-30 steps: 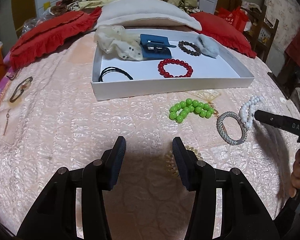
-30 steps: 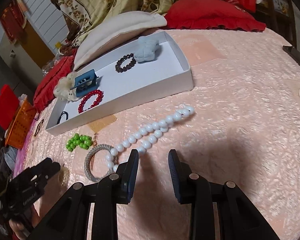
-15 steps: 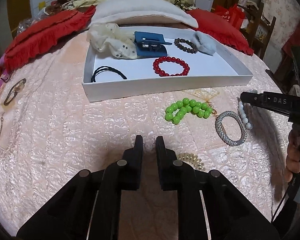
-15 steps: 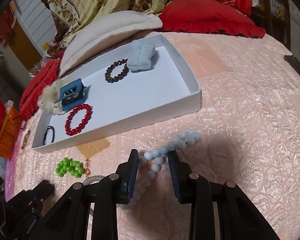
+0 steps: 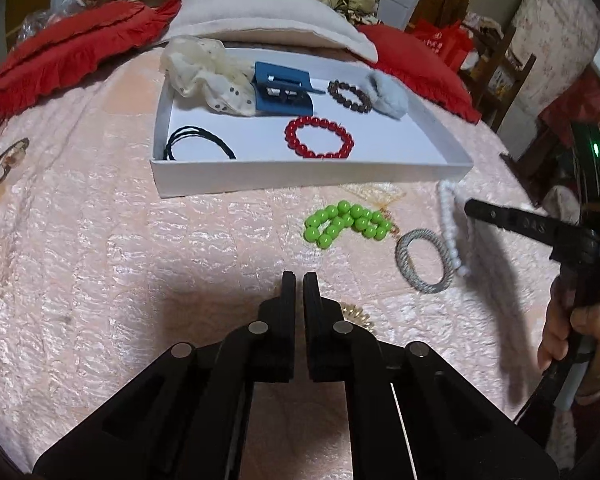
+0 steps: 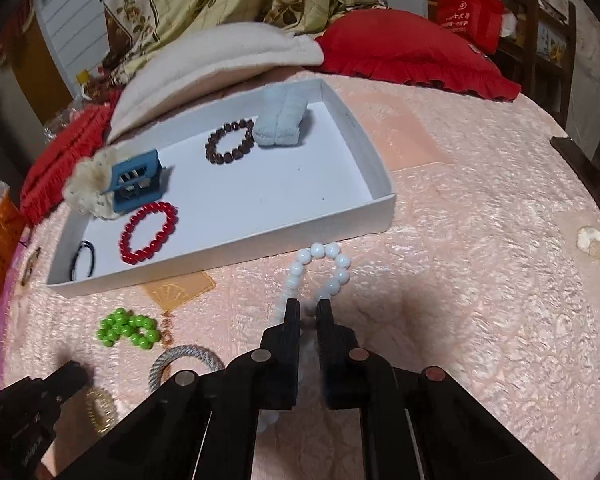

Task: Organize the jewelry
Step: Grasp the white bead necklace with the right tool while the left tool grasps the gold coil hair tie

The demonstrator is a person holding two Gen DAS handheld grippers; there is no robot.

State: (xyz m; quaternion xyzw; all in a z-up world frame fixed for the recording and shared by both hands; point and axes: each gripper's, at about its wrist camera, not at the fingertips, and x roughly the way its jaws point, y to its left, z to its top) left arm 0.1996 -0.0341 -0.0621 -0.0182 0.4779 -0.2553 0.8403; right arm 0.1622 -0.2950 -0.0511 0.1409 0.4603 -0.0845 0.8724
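Right hand-held gripper (image 6: 308, 308) just closed on the white bead string (image 6: 320, 264), pinched at the middle of the strand. Long line of beads running away toward the white tray (image 6: 380, 208), its near right corner just past the loop, so up and forward. Left hand-held gripper (image 5: 299, 282) just closed too, on nothing, gold coil (image 5: 356, 316) beside it on the bed (image 5: 100, 260).

Both grippers just clamped down: left gripper (image 5: 299, 280) closed on nothing, right gripper (image 6: 308, 306) pinched onto the white bead necklace (image 6: 320, 264), lower middle of frame.
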